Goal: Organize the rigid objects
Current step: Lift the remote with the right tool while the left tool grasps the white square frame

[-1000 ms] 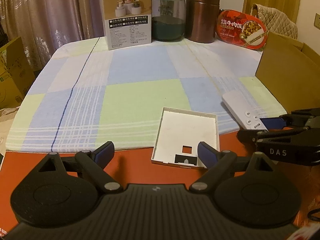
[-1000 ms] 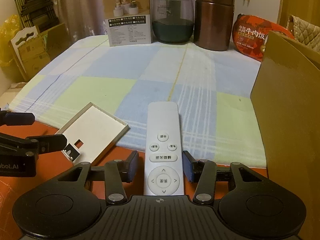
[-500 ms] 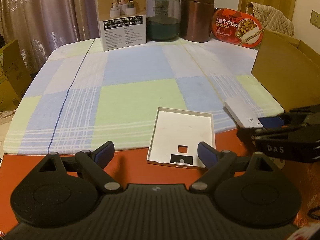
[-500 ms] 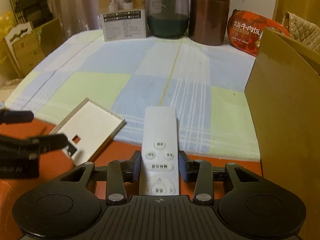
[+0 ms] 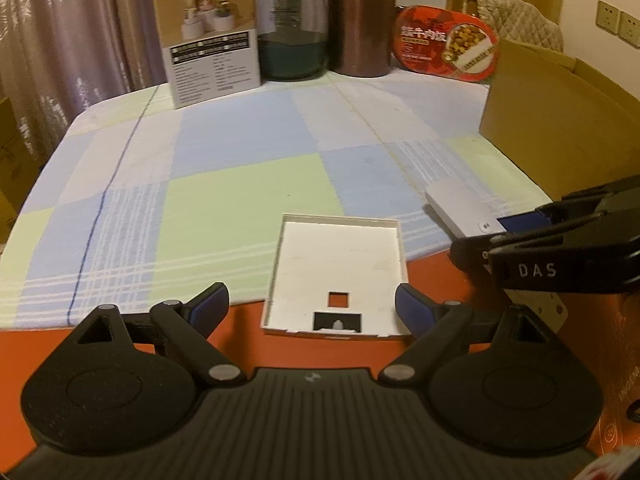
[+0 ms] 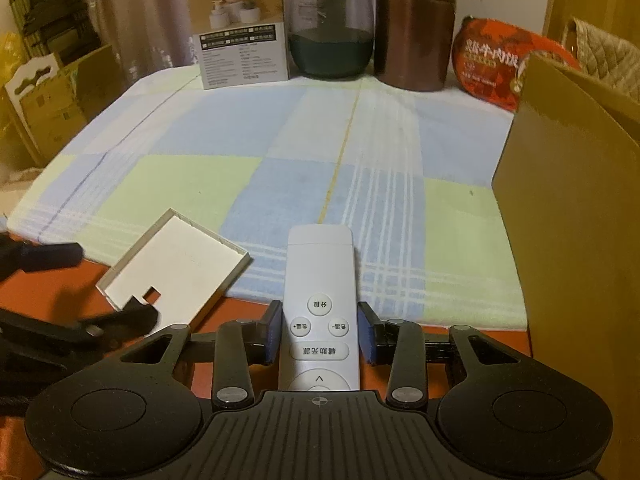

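Lengthwise, the white remote [image 6: 319, 304] points away between the right gripper [image 6: 319, 334] pads.

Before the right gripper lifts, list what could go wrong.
1. The right gripper pinches the remote near its button end, so the long far end may droop or twist out.
2. The cardboard box stands close on the right; a swing could clip its wall.
3. The left gripper, open, straddles the white tray nearby; the grippers could collide.

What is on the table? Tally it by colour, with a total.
White: 3 – white plastic remote, shallow white rectangular tray, white-and-tan printed carton
Green: 1 – green glass jar
Brown: 1 – brown metal canister
Red: 1 – red oval food package
Total: 6
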Available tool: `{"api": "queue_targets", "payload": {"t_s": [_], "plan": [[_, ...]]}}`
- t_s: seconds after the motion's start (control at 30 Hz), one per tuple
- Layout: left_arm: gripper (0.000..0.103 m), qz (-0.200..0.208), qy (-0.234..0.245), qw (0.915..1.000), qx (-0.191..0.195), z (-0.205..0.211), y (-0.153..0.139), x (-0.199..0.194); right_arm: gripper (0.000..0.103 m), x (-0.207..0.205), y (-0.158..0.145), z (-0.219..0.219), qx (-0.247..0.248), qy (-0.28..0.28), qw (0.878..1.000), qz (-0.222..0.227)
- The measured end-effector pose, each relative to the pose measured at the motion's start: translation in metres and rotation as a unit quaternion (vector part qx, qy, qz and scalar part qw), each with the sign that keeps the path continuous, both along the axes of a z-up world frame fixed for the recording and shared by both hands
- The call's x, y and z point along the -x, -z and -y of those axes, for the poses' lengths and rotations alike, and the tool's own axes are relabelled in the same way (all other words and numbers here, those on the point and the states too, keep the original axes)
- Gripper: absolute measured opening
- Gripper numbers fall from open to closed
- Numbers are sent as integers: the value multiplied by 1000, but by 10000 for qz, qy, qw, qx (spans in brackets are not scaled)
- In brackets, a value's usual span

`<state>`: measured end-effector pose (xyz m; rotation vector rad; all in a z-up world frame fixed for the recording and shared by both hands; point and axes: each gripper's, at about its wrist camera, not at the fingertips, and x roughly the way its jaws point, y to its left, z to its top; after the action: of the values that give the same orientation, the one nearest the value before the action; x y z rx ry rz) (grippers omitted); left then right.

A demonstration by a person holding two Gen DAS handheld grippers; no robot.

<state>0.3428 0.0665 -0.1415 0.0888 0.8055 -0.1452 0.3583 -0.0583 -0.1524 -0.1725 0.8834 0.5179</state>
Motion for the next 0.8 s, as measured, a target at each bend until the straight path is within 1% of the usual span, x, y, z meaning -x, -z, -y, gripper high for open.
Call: {"api": "queue_targets", "payload": {"t_s": [0.13,0.3,0.4,0.5,0.7,0.77,0.8], "plan": [[92,-36,149,9998,84,6,3,-7,35,0,-7,5,-40,60,10000,67],[92,-144,322,9994,33,14,13,-18,35,-3,-9,12,-126,161,9998,13],[92,-166,339,9993,-56,17,18,-25,35,-4,-11,14,-187,172,9997,-9],[92,-140,346,9993,-40,17,19,-28,35,-4,-12,14,-252,175,9995,-15],[89,-78,312,9995,-41,16,20,-30,35,-2,-15,13,-326,150,9994,-12],[83,-39,282,9996,-63,16,20,-30,35,-2,-16,12,-346,144,9993,-7],[83,-38,267,9996,-62,15,19,-30,35,-2,-16,13,-350,143,9993,-3]]}}
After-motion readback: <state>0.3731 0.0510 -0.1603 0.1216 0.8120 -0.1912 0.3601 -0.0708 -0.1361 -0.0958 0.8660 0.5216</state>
